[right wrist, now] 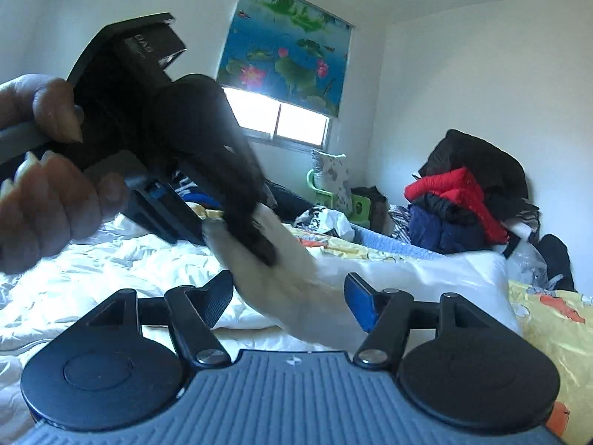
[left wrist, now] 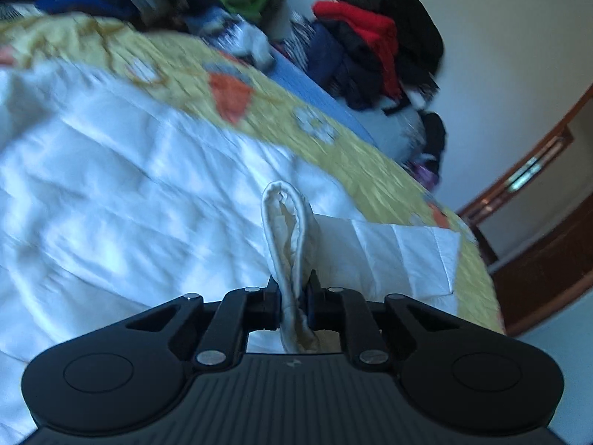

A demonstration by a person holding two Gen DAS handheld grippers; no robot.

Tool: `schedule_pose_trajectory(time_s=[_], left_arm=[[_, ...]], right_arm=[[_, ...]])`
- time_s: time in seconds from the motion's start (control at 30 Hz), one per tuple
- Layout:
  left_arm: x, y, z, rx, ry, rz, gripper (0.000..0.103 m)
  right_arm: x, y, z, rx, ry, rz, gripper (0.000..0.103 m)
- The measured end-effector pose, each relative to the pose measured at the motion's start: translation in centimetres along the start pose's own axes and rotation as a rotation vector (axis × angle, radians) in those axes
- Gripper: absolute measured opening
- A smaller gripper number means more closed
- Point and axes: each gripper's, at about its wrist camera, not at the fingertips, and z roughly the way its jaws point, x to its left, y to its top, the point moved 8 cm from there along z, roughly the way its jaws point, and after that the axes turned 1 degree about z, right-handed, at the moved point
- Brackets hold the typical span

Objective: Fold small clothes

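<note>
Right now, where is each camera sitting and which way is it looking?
Left wrist: sits on the left gripper, looks down across the bed; its shut jaws pinch a white sock.
Right wrist: sits on the right gripper, looks level towards the window; its open jaws and the person's hand show.
Shared: the sock, the bed, the red and black clothes pile.

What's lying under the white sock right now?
The white sock, pinched in the left hand-held gripper, hangs over a white quilt and folded white cloth. Whatever lies beneath those is covered.
</note>
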Motion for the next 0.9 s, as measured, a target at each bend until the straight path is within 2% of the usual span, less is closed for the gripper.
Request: schedule_pose_trajectory(time_s=[0.3,0.37,0.47,0.57,0.67,0.9], left_arm=[[9.2,3.5,-5.8,-0.131,0.151,-0.151,0.012],[10.7,3.5,-6.1,-0.126,0.185,-0.165,0.012],[12.4,3.0,-5.9,-0.116,0.227,-0.169,0.012],[13.5,2.6,-5.6,-0.109,0.236,-0.183,0.012],[13.8,2.1,-5.2,-0.086,0.265,-0.148,0.012],[14.7,2.2,-6.7,-0.060,0.258,-0.141,0.012]], right_arm=[[-0.2,-0.3,0.1,0.042,0.018,0.016,0.076],[-0.2,-0.3,0.3,0.050,0.020,0.019,0.078],[-0.3,-0.4,0.8,0.078,0.028,0.020,0.086],[-0.3,-0.4,1.2,0.092,0.032,0.029,0.087],[-0.6,-0.5,1.3,0.105,0.035,0.048,0.088],[-1.7,-0.8,2.0,0.138,0.042,0.106,0.089]])
